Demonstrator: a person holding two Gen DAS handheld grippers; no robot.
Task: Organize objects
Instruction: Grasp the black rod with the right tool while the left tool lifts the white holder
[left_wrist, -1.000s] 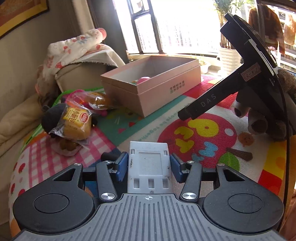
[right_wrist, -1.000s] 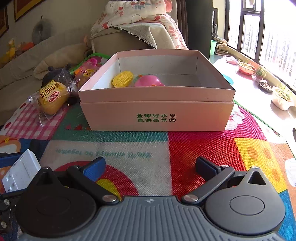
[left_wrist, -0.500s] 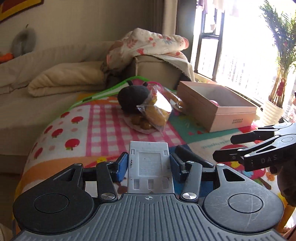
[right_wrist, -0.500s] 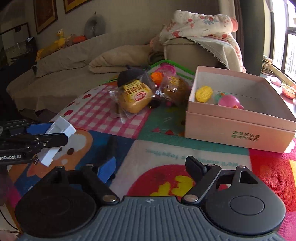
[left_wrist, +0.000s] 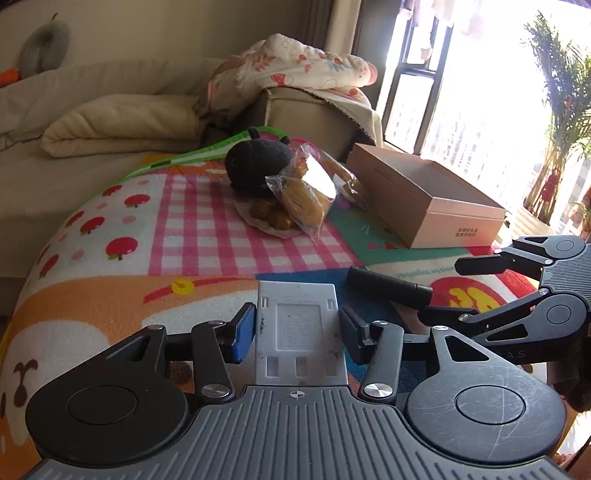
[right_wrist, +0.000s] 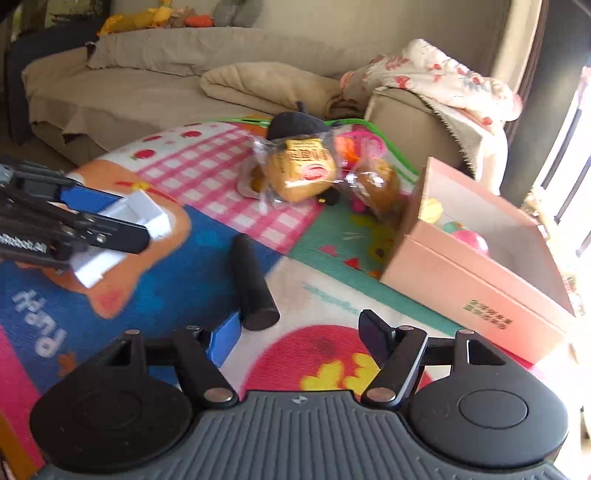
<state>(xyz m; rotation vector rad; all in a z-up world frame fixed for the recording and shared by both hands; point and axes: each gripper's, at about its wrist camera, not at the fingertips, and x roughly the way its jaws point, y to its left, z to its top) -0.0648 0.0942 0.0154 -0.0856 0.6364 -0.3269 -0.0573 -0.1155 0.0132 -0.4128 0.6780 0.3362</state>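
Observation:
My left gripper (left_wrist: 297, 326) is shut on a white plastic block (left_wrist: 301, 332) and holds it above the colourful play mat (left_wrist: 207, 236); it also shows at the left of the right wrist view (right_wrist: 122, 225). My right gripper (right_wrist: 295, 336) is open and empty, low over the mat, with a black cylinder (right_wrist: 253, 284) just ahead of its left finger. The cylinder (left_wrist: 388, 288) also shows in the left wrist view. The open pink box (right_wrist: 480, 258) holds a yellow and a pink toy. Two bagged buns (right_wrist: 301, 175) lie by a black plush (right_wrist: 295, 123).
A beige sofa (right_wrist: 147, 74) with folded blankets runs behind the mat. A floral blanket (left_wrist: 291, 70) lies on the sofa arm. A window and a potted plant (left_wrist: 561, 110) are at the right, beyond the box.
Both grippers have swung further left, away from the box. The black cylinder now lies close in front of my right gripper. The left gripper still holds the white block.

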